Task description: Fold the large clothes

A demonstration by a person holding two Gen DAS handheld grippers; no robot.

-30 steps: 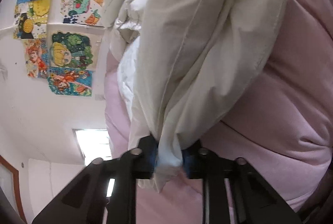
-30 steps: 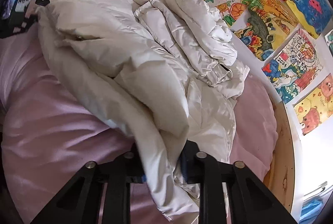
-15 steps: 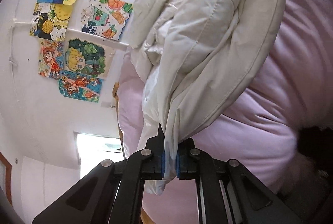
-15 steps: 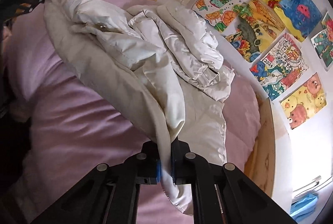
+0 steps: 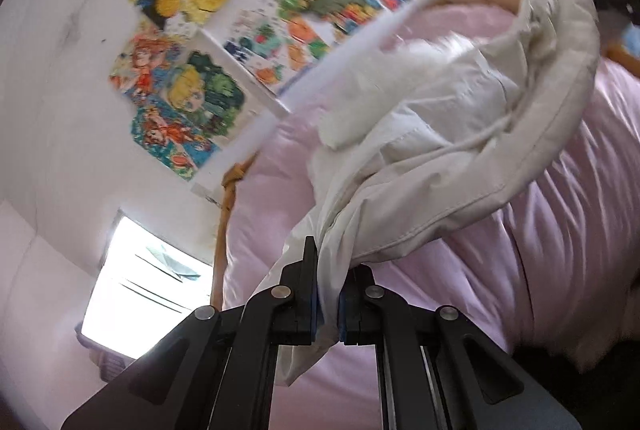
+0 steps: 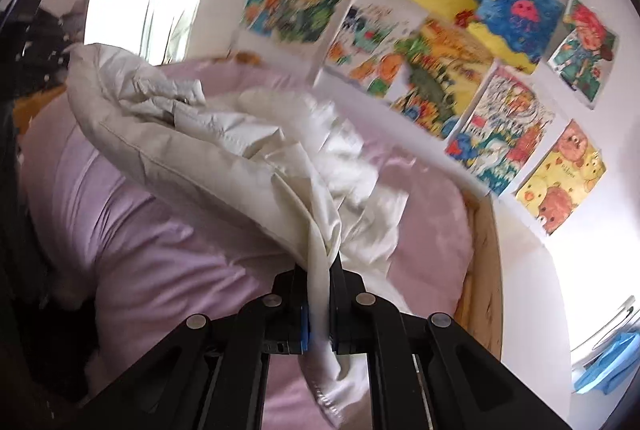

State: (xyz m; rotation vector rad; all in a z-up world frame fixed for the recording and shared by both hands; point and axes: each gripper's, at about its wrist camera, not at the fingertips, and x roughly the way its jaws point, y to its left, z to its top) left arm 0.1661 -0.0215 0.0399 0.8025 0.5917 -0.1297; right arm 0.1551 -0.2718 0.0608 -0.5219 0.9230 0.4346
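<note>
Two grippers, both pinched tight on cloth

The left gripper [image 5: 328, 294] tips a little downward, and its two black fingers [image 5: 298, 298] squeeze a fold of the white jacket [image 5: 460, 134]. The right gripper [image 6: 319, 304] points down more steeply, and its fingers [image 6: 346, 306] squeeze another edge of the same jacket.

Daylight floods from the blown-out window [image 5: 148, 290], glaring white beside the bed [image 5: 540, 250]; the wall drawings [image 6: 460, 70] and the white jacket [image 6: 248, 150] smear with motion blur, and fisheye bending darkens the frame edges in both views
</note>
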